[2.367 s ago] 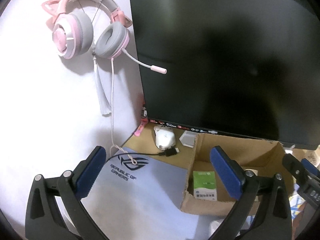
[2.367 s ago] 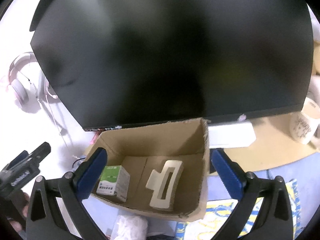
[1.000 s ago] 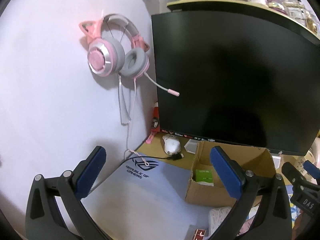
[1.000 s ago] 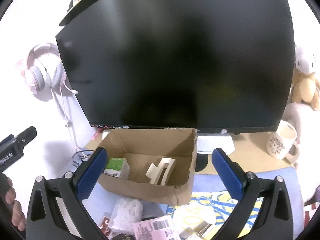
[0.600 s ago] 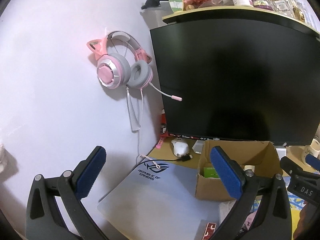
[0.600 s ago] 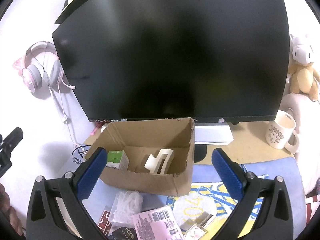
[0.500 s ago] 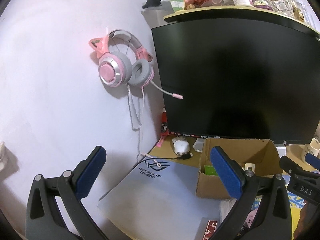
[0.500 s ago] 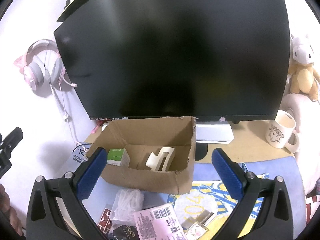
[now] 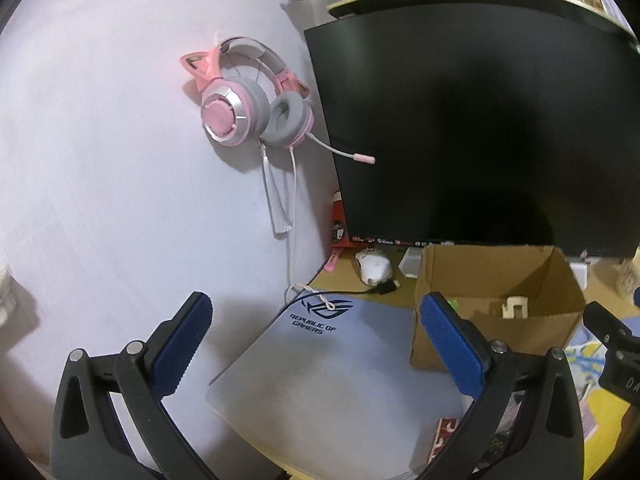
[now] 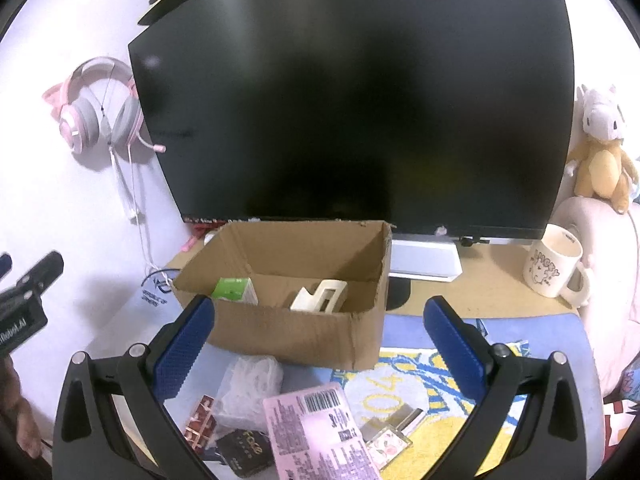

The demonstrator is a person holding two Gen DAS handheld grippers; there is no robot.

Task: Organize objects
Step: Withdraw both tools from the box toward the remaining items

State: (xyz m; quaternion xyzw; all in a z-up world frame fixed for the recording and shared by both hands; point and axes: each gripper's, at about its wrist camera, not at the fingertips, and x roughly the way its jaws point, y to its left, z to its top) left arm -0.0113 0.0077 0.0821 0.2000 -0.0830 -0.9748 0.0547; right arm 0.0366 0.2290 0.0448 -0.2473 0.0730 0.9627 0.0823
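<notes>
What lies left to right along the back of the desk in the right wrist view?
Headset → cardboard box → monitor base → mug → plush toy.

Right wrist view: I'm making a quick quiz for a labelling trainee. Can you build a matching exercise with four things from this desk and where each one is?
Things:
1. hair clip
2. headset
3. mug
4. pink packet

Places:
A. hanging on the wall left of the monitor
B. on the desk right of the monitor's base
C. inside the cardboard box
D. on the mat in front of the box

Pairs: 1-C, 2-A, 3-B, 4-D
</notes>
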